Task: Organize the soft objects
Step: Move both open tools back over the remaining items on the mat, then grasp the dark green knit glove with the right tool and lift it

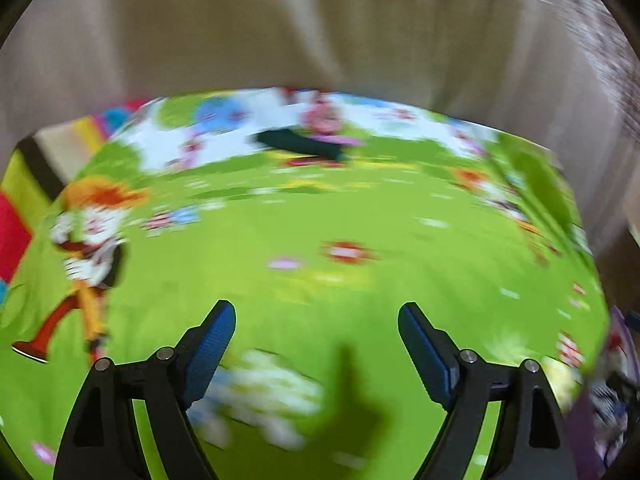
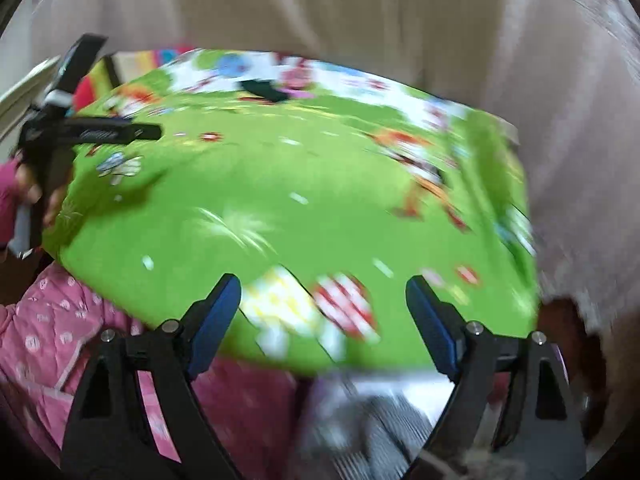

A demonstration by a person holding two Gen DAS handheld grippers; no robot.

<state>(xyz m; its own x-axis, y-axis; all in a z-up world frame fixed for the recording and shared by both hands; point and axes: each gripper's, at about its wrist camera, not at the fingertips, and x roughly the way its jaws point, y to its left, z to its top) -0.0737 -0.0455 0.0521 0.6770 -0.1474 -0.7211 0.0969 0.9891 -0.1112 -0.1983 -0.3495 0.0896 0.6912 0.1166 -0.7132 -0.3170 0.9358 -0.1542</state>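
Note:
A large soft green pillow (image 1: 320,220) with cartoon prints fills the left wrist view. It also fills the right wrist view (image 2: 304,184). My left gripper (image 1: 316,320) is open and empty, its jaws wide apart just above the pillow's near part. My right gripper (image 2: 322,292) is open and empty over the pillow's near edge. The left gripper also shows in the right wrist view (image 2: 96,120) at the pillow's left edge. Both views are blurred by motion.
A beige curtain (image 1: 320,24) hangs behind the pillow. A striped multicoloured cushion (image 1: 36,184) lies at the left under the pillow. A pink patterned fabric (image 2: 60,340) lies at the lower left of the right wrist view, and a striped grey cloth (image 2: 380,420) below the pillow.

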